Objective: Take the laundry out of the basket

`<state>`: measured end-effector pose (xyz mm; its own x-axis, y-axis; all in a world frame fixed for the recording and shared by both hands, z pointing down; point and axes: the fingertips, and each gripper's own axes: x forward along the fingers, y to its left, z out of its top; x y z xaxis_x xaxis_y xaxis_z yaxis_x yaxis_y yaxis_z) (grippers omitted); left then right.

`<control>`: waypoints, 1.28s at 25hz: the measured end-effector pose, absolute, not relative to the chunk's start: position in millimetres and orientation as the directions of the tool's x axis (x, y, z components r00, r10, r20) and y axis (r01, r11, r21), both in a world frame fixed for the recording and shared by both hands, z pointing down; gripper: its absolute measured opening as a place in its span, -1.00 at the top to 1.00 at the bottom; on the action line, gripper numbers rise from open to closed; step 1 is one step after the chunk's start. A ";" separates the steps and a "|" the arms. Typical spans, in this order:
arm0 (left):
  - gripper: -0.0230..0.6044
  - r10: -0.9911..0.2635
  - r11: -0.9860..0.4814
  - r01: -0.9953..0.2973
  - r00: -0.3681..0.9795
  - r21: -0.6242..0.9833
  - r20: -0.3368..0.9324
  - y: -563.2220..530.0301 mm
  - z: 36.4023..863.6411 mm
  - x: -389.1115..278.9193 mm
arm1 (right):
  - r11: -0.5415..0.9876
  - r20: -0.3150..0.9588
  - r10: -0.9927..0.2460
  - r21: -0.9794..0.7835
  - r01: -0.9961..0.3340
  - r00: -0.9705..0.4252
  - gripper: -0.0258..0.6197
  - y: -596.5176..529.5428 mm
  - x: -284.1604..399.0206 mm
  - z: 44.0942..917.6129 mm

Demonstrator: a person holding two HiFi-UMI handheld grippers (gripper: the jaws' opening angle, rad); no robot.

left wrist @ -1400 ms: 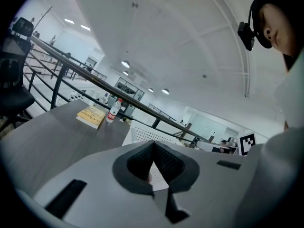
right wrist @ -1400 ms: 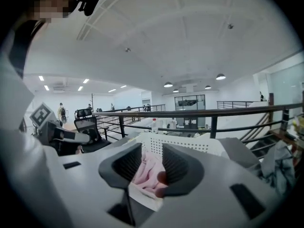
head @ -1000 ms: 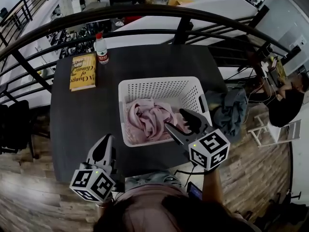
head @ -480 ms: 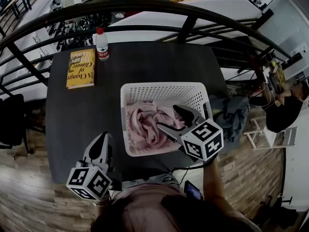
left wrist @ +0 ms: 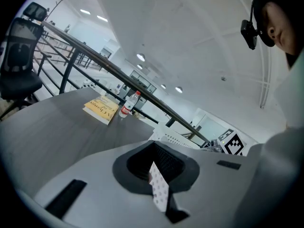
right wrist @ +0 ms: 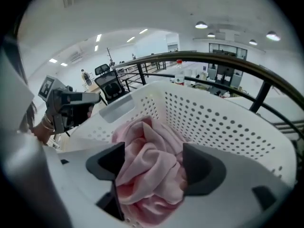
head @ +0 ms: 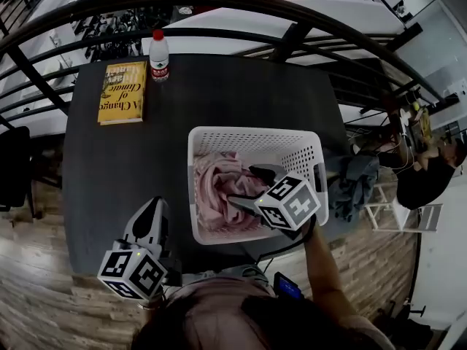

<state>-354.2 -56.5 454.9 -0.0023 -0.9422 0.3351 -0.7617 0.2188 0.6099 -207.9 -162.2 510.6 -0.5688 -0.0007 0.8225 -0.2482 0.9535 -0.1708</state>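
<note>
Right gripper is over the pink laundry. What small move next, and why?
Probably sink the right gripper slightly and close on the pink cloth: its jaws have just been opening and stand wide around a fold, not pressing it, inside the white basket.

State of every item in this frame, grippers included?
basket: upright on table, holding pink laundry.
pink laundry: crumpled inside basket.
bottle: upright, capped.
book: closed, lying flat.
right gripper: open, jaws just widened, pink laundry between them, ungripped.
left gripper: shut, empty.
</note>
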 end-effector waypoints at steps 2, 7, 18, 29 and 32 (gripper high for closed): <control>0.94 -0.940 0.229 -0.755 -0.007 0.615 0.342 -56.2 459.2 -357.1 | 0.952 0.845 0.050 -0.201 -0.230 -0.532 -0.21 -160.2 -207.7 524.5; 0.94 -0.932 0.259 -0.740 -0.023 0.621 0.361 -54.9 464.8 -364.1 | 0.950 0.903 0.150 -0.244 -0.194 -0.402 -0.21 -150.6 -201.2 562.0; 0.94 -0.928 0.268 -0.736 -0.024 0.622 0.371 -57.6 468.9 -367.9 | 0.962 0.965 0.129 -0.178 -0.207 -0.230 -0.04 -158.3 -183.5 610.1; 0.94 -0.935 0.253 -0.746 -0.025 0.616 0.353 -51.3 464.0 -362.6 | 0.958 0.955 0.125 -0.187 -0.219 -0.270 0.67 -156.2 -178.5 595.3; 0.94 -0.937 0.252 -0.755 -0.033 0.606 0.348 -47.7 458.8 -362.9 | 0.958 0.954 0.108 -0.175 -0.227 -0.280 0.71 -158.6 -177.9 586.7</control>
